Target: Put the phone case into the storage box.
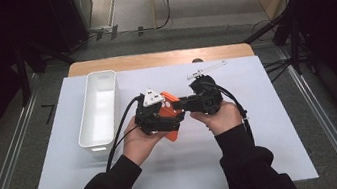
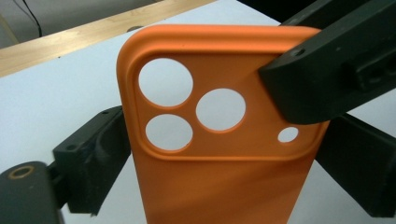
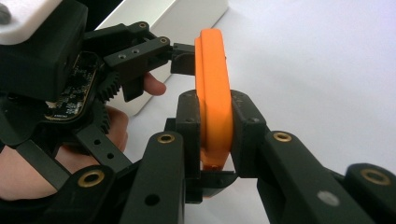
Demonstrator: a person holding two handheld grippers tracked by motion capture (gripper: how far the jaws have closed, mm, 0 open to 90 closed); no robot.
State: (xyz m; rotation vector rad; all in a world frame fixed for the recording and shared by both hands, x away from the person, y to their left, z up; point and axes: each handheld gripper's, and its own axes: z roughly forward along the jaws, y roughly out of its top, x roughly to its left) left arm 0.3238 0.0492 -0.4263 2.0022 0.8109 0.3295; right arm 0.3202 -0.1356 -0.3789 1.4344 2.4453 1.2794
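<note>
Above the middle of the white surface [image 1: 246, 153], an orange phone case [image 2: 224, 154] was held off the mat between both tongs, just right of the white bin [image 1: 100, 107]. Case stood on edge in the right gripper view, camera cutouts facing the left gripper's camera. Right tongs [image 3: 215, 135] were clamped tight on the case's thin edge, one pad on each face, near its camera-end corner. Left tongs [image 2: 219, 163] sat wide across the case's width, one jaw at each long side; contact with the sides looked close but I could not tell if they pressed. Person's hands gripped both tools, black sleeves coming in from the bottom of the high view. Small white part [image 1: 206, 71] lay farther back on the surface, well apart from the case.
</note>
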